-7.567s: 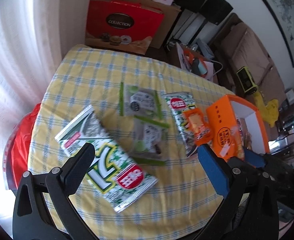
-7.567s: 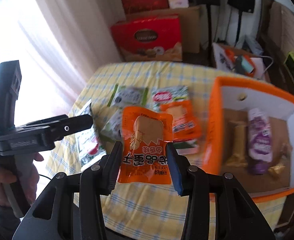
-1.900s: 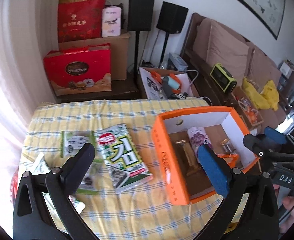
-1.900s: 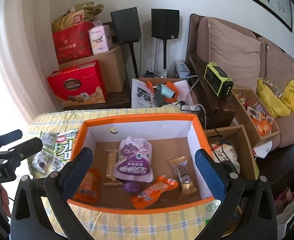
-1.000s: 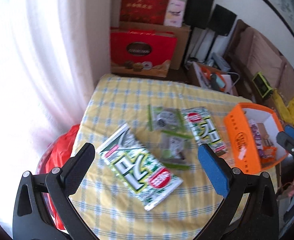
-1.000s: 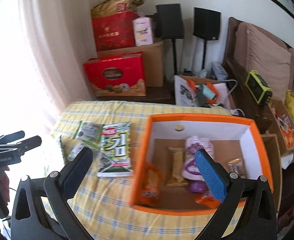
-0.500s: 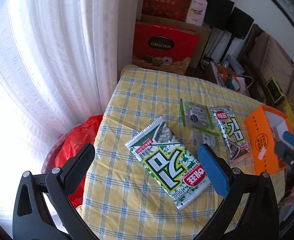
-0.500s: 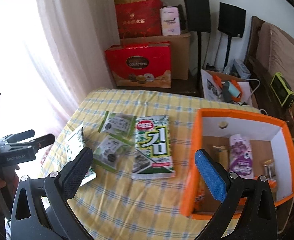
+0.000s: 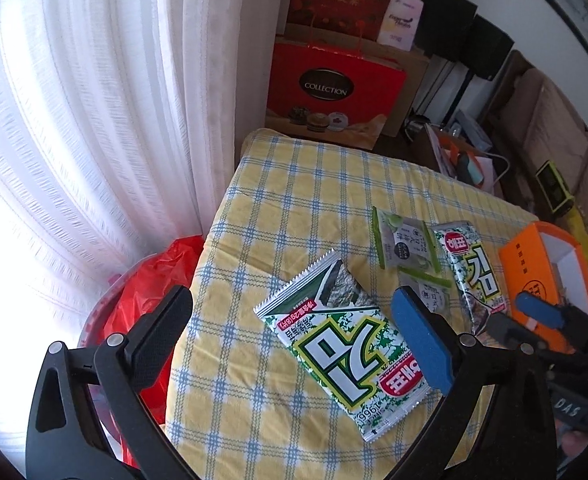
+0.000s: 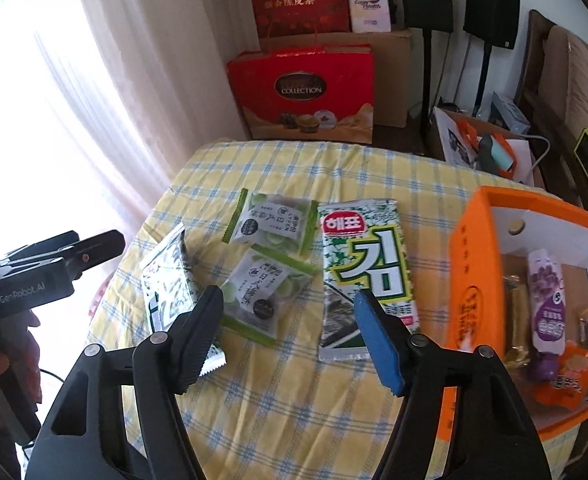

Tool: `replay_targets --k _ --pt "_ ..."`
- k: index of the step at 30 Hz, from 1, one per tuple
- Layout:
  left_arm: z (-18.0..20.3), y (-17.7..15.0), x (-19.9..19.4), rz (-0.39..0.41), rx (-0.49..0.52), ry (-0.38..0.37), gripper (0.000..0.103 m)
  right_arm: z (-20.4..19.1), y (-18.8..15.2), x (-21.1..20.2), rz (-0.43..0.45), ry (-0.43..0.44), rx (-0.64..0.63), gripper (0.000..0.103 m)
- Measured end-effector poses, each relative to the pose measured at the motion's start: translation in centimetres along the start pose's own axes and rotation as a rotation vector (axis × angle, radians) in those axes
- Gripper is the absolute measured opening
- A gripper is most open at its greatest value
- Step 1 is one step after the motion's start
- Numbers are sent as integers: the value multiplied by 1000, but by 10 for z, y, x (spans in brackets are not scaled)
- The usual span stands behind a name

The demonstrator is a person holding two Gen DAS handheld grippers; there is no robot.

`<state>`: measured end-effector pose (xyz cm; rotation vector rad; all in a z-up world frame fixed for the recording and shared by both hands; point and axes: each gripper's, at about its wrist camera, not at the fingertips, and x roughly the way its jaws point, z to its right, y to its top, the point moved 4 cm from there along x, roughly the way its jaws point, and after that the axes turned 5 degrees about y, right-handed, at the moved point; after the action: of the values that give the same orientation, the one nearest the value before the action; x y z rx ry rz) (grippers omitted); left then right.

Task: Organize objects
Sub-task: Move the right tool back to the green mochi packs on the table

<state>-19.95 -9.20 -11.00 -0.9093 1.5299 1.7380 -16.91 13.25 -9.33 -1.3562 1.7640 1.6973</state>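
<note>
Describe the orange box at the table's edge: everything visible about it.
The orange box looks like cardboard: orange outside, white inner walls, brown floor, no lid on it. It stands upright on the checked tablecloth at the table's right side. Inside lie a purple pouch, an orange packet and gold-wrapped snacks. Neither gripper touches it.

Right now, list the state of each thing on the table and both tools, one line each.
Left tool: open, empty, above the large seaweed packet.
Right tool: jaws just been closing, nothing between them.
Large seaweed packet: flat on the tablecloth.
Small seaweed packet: flat, beside the box.
Two green snack packets: sealed, overlapping.
Orange box: open, holding snacks.
</note>
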Motion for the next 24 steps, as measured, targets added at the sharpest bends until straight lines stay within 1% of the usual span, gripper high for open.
replay_targets --k 10,19,22,24 --pt "-3 6 11 4 1 5 99 -9 -3 37 -45 10 34 71" --pt "-11 8 23 -5 0 20 99 -12 -6 59 -59 6 72 71" --pt "-14 9 24 -5 -7 17 99 -13 -8 67 -76 -2 85 66" --pt "-15 9 24 -6 -7 17 99 -14 -9 72 -88 6 89 66"
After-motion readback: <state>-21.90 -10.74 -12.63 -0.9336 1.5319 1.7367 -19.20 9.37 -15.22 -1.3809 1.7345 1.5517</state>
